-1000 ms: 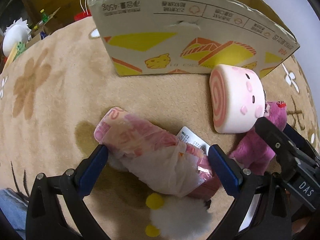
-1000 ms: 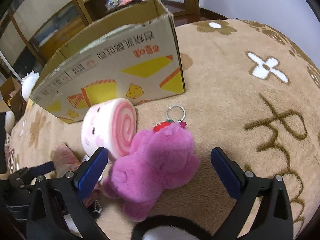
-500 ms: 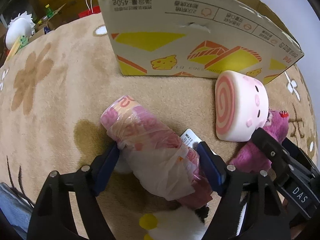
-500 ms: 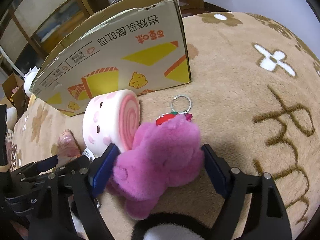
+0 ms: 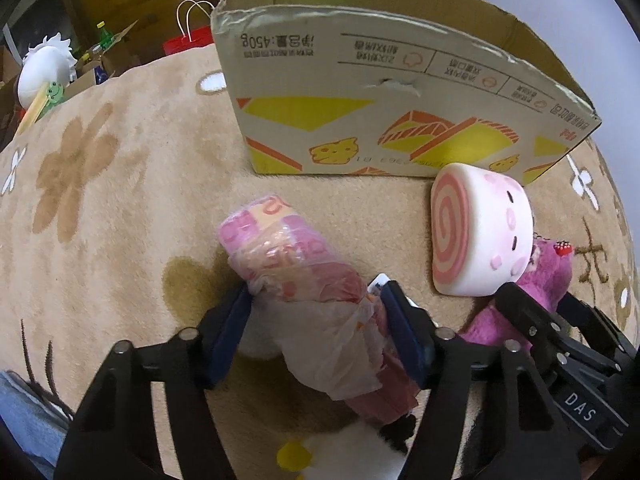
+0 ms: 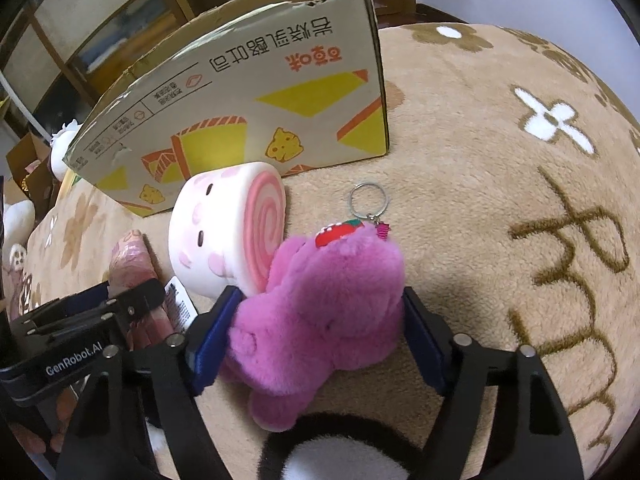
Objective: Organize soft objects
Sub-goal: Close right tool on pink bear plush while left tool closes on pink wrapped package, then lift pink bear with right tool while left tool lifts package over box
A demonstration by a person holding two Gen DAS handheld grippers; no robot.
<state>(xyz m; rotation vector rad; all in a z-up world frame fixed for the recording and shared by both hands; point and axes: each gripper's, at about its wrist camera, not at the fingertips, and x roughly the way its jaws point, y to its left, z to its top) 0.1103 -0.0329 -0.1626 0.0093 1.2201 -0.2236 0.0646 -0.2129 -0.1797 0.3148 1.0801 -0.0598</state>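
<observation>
Carpet [image 5: 120, 208], one box [image 5: 360, 92], three toys

A pink plastic-wrapped roll [image 5: 304, 292] is being kept lying slantwise on the carpet. At its 2 o'clock, a swirl-cake plush [image 5: 480, 236] is being touched by a purple plush [image 6: 320, 312].

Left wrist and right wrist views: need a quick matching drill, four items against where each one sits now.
Items:
1. purple plush
2. wrapped pink roll
3. swirl cake cushion
4. key ring

Places:
A. on the carpet just in front of the cardboard box, held by nothing
B. between the closing jaws of the left tool
C. lying flat on the carpet beyond the plush's head
D. between the closing jaws of the right tool

Pairs: 1-D, 2-B, 3-A, 4-C
</observation>
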